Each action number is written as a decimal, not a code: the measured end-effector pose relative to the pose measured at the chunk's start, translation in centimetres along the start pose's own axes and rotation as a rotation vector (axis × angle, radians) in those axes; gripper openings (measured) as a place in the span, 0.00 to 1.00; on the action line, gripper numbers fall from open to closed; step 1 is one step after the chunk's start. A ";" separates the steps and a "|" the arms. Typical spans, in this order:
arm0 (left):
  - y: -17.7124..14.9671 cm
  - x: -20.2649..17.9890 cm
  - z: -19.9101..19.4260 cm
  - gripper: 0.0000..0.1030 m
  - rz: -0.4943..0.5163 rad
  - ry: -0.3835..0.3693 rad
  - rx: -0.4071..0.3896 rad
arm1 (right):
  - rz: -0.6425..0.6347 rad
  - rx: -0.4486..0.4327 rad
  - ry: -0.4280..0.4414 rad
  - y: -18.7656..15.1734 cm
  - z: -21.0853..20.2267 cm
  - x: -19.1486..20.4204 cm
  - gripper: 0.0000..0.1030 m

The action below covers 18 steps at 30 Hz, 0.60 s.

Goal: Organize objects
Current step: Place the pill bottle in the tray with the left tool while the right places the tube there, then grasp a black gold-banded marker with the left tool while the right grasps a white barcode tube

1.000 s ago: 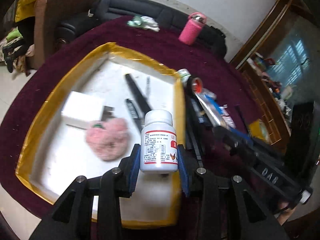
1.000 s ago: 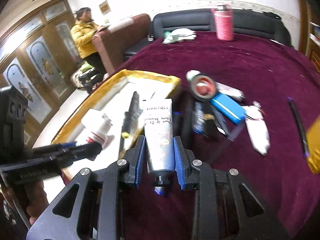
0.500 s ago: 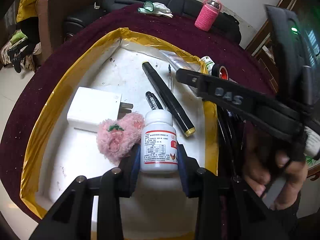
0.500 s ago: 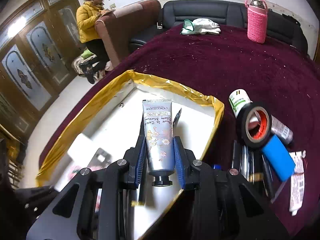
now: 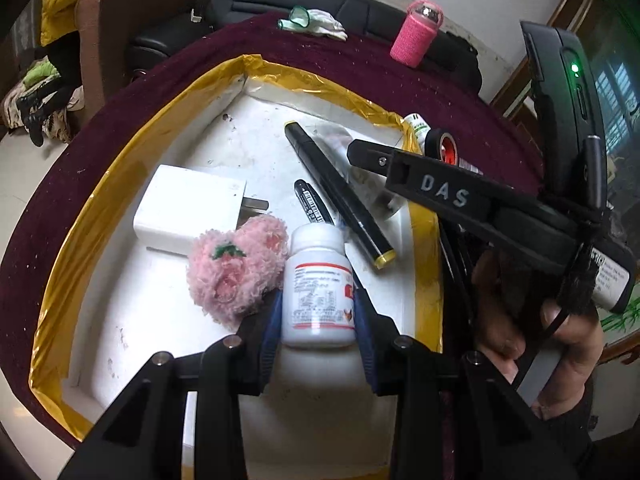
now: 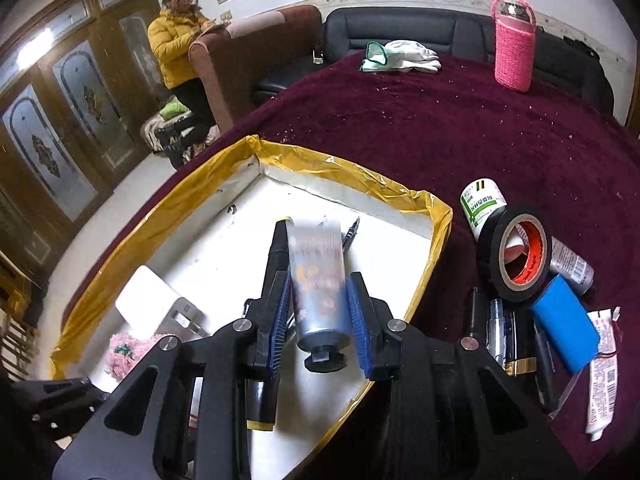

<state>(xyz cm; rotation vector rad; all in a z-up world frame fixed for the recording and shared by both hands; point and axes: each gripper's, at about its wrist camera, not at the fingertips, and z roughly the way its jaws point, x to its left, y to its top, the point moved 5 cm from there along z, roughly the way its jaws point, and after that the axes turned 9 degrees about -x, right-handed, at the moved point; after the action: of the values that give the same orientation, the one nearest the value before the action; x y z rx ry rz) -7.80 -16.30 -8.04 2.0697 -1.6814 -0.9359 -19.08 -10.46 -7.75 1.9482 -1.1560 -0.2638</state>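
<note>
Pill bottle (image 5: 318,286) sits upright in the closed left claw (image 5: 318,320) over the gold-rimmed tray (image 5: 100,184); right claw (image 6: 320,320), jaws parted, frames a blurred hand-cream tube (image 6: 318,280) above the tray's right side.

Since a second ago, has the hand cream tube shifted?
Yes. The hand cream tube was over the maroon cloth beside the yellow-rimmed tray; now it hangs over the tray's white floor.

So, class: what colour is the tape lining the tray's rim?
Golden yellow; the tape on the tray rim shows best in the right wrist view.
</note>
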 end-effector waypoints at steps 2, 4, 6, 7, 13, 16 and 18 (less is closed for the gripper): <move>-0.1 -0.1 -0.4 0.37 -0.014 -0.003 -0.018 | 0.025 -0.006 0.035 0.2 -0.3 -0.2 0.29; -0.1 -0.3 -1.0 0.44 -0.018 -0.005 -0.036 | 0.037 -0.020 0.054 0.3 -0.7 -0.2 0.29; -0.1 -0.9 -1.9 0.53 -0.006 0.001 -0.069 | 0.027 -0.030 0.067 0.4 -1.3 -0.1 0.29; 0.0 -1.3 -2.6 0.57 0.002 0.004 -0.096 | 0.015 -0.034 0.074 0.5 -1.7 0.1 0.29; -0.1 -3.4 -4.3 0.63 0.024 -0.031 -0.158 | 0.028 -0.065 0.160 -0.8 -7.3 -1.1 0.56; -0.2 -4.7 -4.1 0.63 0.034 -0.053 -0.159 | 0.046 -0.066 0.179 -2.7 -10.1 -3.2 0.59; -0.4 -5.6 -3.8 0.63 0.037 -0.065 -0.153 | 0.071 -0.060 0.165 -4.2 -11.3 -5.0 0.59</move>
<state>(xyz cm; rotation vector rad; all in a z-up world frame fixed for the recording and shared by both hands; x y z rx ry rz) -5.51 -11.49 -3.87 1.9216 -1.6195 -1.0946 -13.03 0.70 -4.84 1.8363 -1.0940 -0.0965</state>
